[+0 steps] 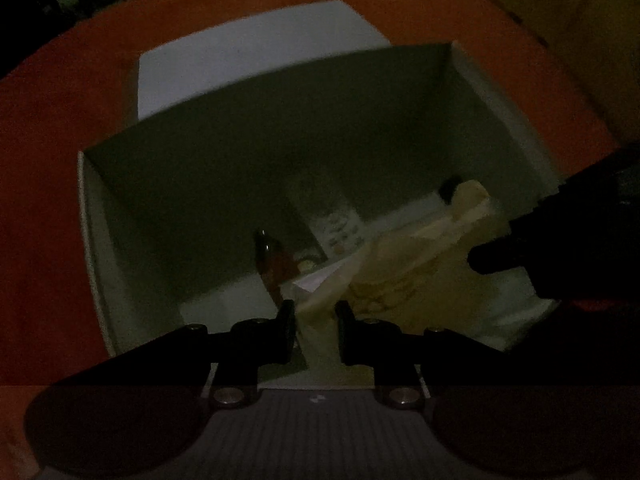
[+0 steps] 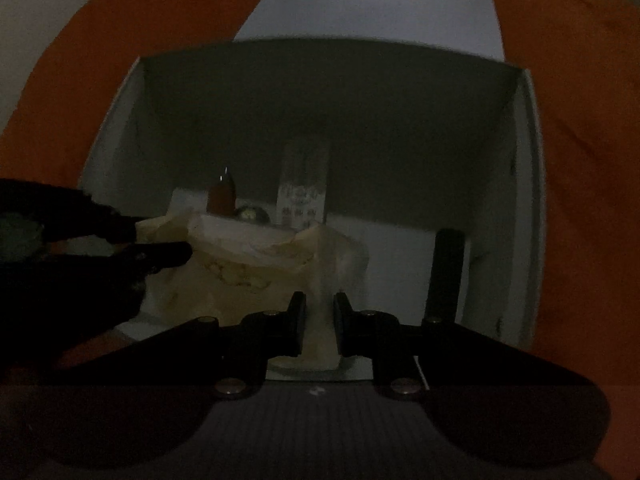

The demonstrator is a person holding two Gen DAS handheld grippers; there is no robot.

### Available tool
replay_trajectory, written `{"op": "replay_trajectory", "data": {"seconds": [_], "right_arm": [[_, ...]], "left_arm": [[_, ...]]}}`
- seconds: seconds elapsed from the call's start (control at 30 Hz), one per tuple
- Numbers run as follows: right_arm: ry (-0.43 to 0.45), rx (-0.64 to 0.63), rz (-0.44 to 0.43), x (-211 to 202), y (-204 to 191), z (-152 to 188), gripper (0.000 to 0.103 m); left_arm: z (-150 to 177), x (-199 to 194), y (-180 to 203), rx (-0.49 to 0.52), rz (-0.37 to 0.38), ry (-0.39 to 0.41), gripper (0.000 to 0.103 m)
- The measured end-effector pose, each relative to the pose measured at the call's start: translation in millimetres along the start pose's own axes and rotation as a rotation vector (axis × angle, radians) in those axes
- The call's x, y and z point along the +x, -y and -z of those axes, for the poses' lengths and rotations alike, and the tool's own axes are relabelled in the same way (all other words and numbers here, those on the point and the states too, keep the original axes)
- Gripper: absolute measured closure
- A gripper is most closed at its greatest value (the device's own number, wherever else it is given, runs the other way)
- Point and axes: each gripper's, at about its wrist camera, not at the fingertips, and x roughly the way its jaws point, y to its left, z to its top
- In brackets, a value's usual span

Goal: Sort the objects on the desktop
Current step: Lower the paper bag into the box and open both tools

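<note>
Cloth [image 2: 248, 272]: soft, limp, light; is held over the white box [image 2: 532, 200].
Left gripper [image 1: 316, 320] and right gripper [image 2: 320, 312] are each clamped on an edge; edges judged best hold.

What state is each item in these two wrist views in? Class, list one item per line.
White cardboard box: open, lid flap folded back.
Cream crumpled cloth: pinched by both grippers, hanging into the box.
Left gripper: shut on the cloth.
Right gripper: shut on the cloth.
Brown pointed bottle: upright inside the box.
Clear labelled container: upright inside the box.
</note>
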Motion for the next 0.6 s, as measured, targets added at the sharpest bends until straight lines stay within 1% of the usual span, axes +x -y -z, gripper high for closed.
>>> {"op": "replay_trajectory", "data": {"seconds": [0.13, 0.2, 0.3, 0.43, 0.53, 0.6], "right_arm": [[-0.037, -0.022, 0.028, 14.8, -2.9, 5.6, 0.086], [-0.050, -0.027, 0.040, 23.0, -2.2, 7.4, 0.086], [-0.052, -0.035, 0.053, 31.7, -1.2, 6.6, 0.085], [-0.058, -0.035, 0.060, 33.5, 1.6, 11.7, 0.082], [-0.058, -0.045, 0.063, 35.4, -1.0, 13.3, 0.080], [-0.058, -0.044, 0.062, 37.1, -0.9, 12.8, 0.079]], "left_arm": [[1.0, 15.5, 5.8, 0.016, -0.010, -0.010, 0.086], [9.3, 17.2, 12.1, 0.030, -0.018, -0.007, 0.086], [13.8, 22.3, 16.4, 0.042, -0.030, -0.002, 0.086], [18.8, 24.8, 18.8, 0.040, -0.037, 0.003, 0.085], [21.9, 24.3, 20.9, 0.052, -0.048, 0.007, 0.080], [23.9, 23.9, 21.9, 0.058, -0.059, 0.011, 0.072]]}}
